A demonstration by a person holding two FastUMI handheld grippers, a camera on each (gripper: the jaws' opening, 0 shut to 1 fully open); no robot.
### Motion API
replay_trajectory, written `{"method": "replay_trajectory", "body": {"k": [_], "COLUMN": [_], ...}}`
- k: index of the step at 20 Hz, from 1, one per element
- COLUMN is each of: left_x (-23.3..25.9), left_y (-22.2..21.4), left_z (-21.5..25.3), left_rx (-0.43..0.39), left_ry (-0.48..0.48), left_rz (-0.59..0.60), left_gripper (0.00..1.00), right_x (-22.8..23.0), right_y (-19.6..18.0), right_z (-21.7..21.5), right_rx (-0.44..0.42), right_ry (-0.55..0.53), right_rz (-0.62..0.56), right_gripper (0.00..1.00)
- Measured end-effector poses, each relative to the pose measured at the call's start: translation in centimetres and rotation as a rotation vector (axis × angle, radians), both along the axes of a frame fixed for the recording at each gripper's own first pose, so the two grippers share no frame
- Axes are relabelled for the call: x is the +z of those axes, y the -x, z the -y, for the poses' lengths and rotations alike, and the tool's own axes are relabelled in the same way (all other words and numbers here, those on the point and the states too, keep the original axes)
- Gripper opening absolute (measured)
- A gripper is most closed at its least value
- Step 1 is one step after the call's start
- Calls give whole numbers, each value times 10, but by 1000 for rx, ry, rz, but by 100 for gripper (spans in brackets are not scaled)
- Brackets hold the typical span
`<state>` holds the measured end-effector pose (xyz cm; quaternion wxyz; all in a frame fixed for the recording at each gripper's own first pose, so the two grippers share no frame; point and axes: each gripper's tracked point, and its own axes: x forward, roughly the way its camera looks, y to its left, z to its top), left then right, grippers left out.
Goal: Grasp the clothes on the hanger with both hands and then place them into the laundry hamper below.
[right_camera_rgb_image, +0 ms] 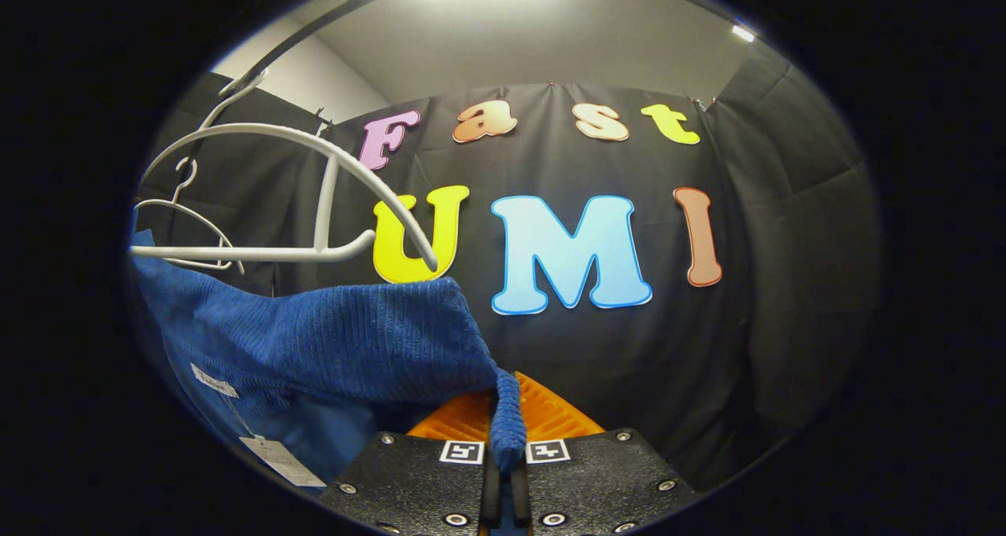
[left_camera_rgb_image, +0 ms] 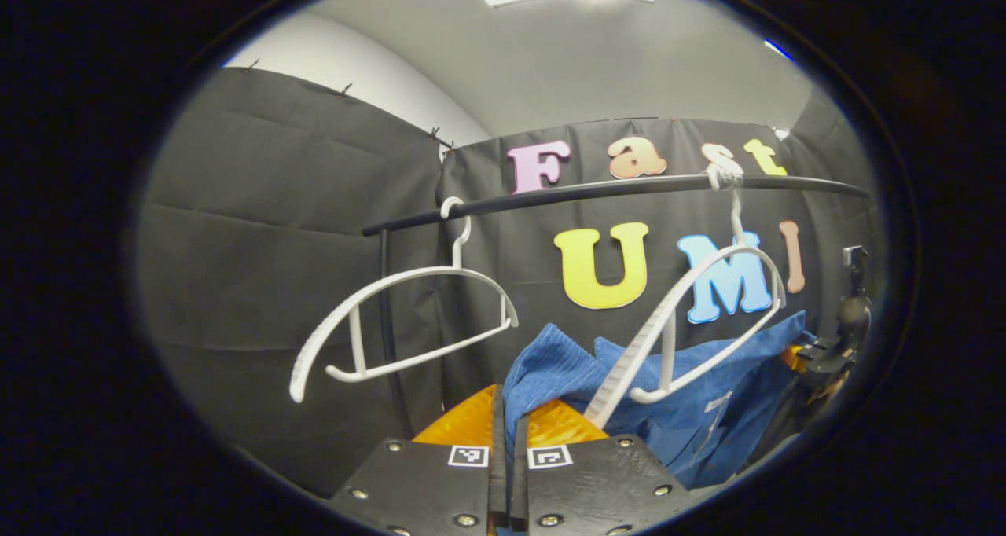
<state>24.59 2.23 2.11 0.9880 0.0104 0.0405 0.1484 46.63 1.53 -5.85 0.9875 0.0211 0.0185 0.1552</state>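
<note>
A blue ribbed garment [left_camera_rgb_image: 711, 398] hangs slack below a tilted white hanger [left_camera_rgb_image: 692, 316] on the black rail [left_camera_rgb_image: 597, 192]. In the left gripper view my left gripper [left_camera_rgb_image: 507, 414] is shut on one edge of this cloth. Its other end stretches across the right gripper view as a blue band [right_camera_rgb_image: 330, 339], and my right gripper [right_camera_rgb_image: 507, 418] is shut on a fold of it. The same white hanger [right_camera_rgb_image: 314, 198] is bare above the cloth there. At the far right of the left gripper view the other gripper [left_camera_rgb_image: 833, 347] shows against the garment.
An empty second white hanger [left_camera_rgb_image: 401, 324] hangs on the rail at the left, also small in the right gripper view as a hanger [right_camera_rgb_image: 185, 218]. A vertical black post [left_camera_rgb_image: 385, 300] holds the rail's left end. White tags [right_camera_rgb_image: 271, 453] dangle from the garment.
</note>
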Motion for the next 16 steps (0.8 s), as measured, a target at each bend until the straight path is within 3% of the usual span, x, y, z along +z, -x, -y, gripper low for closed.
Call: {"method": "replay_trajectory", "body": {"k": [7,16], "left_x": [-5,21], "left_y": [62,116], "left_z": [11,61], "left_rx": [-33,-216], "left_ry": [13,86], "left_rz": [-3,59], "left_gripper": [3,3], "right_x": [9,44], "right_y": [69,181], "right_z": [12,1], "right_rx": [12,67], "right_ry": [-6,-16], "right_rz": [-20,-12], "right_gripper": [5,5]}}
